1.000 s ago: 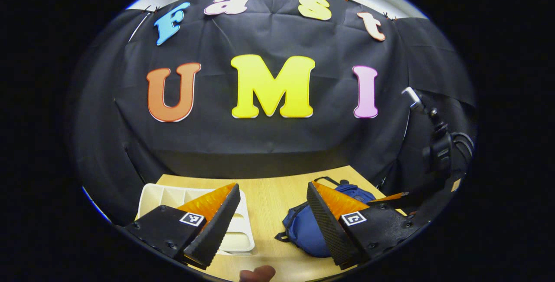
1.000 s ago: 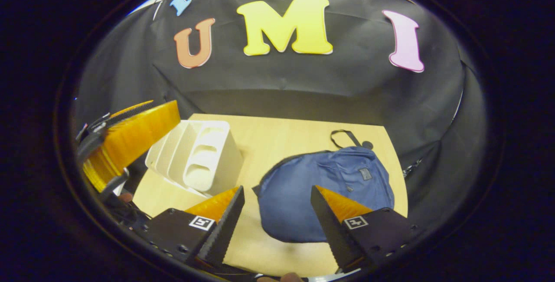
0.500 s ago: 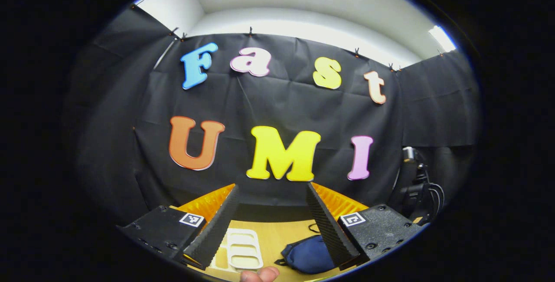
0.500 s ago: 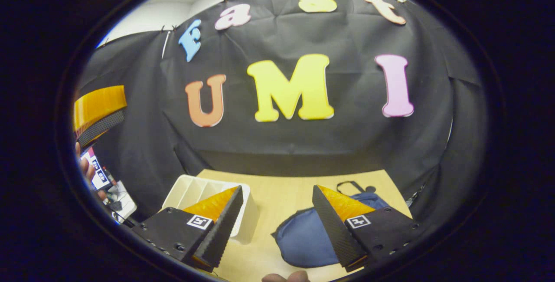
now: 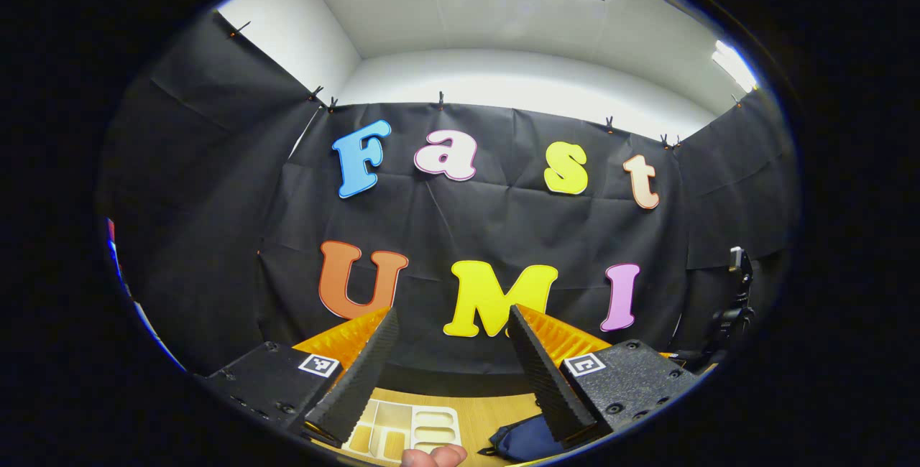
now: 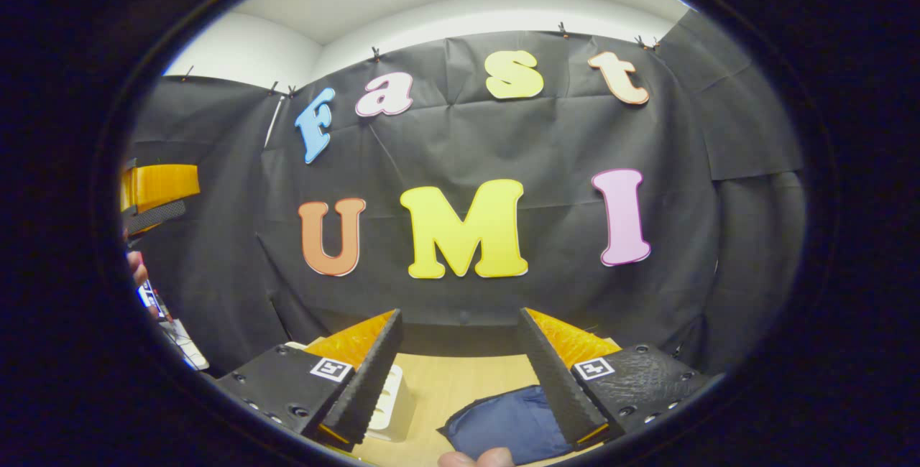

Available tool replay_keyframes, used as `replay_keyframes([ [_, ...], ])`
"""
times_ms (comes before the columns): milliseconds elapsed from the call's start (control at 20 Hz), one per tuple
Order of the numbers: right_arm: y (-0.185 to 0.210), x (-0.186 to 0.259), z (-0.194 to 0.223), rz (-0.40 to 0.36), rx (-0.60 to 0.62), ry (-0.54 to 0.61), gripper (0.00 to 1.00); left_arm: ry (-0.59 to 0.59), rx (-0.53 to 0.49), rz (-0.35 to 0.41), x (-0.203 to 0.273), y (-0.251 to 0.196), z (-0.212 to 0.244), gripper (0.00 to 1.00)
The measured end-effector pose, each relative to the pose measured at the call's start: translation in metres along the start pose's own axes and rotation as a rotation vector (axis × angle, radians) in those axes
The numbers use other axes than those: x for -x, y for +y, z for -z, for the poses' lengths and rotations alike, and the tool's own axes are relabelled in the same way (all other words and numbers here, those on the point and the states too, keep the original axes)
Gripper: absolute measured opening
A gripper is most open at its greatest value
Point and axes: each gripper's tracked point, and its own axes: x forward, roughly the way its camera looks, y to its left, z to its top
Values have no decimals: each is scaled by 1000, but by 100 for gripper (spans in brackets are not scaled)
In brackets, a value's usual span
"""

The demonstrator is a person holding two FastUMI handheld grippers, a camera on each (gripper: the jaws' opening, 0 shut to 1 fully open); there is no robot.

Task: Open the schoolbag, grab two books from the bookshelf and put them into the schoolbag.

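Observation:
In the right gripper view the blue schoolbag (image 6: 503, 420) lies on the wooden table (image 6: 445, 381), low between my fingers. The white bookshelf rack (image 6: 392, 402) stands to its left. My right gripper (image 6: 460, 312) is open, held high above the table and pointing at the booth wall. The left gripper (image 6: 154, 194) shows far off at the left edge. In the left gripper view my left gripper (image 5: 451, 312) is open too and holds nothing. Below it I see a strip of the bookshelf rack (image 5: 402, 431) and an edge of the schoolbag (image 5: 528, 442).
A person's fingertip (image 5: 431, 456) peeks in at the bottom edge, and another fingertip (image 6: 474, 458) does in the right gripper view. A hand (image 6: 136, 266) shows at the far left. Dark gear with cables (image 5: 729, 309) stands at the right.
Both grippers have tilted up and away from the table. The schoolbag and the rack have slid down to the bottom of both views. Both stay open.

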Motion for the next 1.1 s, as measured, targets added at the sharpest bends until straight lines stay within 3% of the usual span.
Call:
replay_keyframes([
  [200, -5, 2, -6, 29, -10, -29, 96, 23, -47, -55, 1, 8, 4, 98],
  [450, -12, -9, -7, 84, -2, -38, 96, 40, 3, -55, 13, 1, 15, 97],
  [800, 33, -6, -15, 9, 33, -58, 96, 46, -33, -95, 23, 15, 18, 98],
  [900, 38, -3, -19, 9, 51, -68, 93, 43, -38, -97, 26, 20, 16, 98],
  [1050, 48, -2, -20, 8, 50, -71, 99, 55, -47, -99, 31, 27, 18, 98],
  [1100, 52, -2, -22, 4, 59, -73, 96, 53, -47, -100, 33, 30, 16, 98],
])
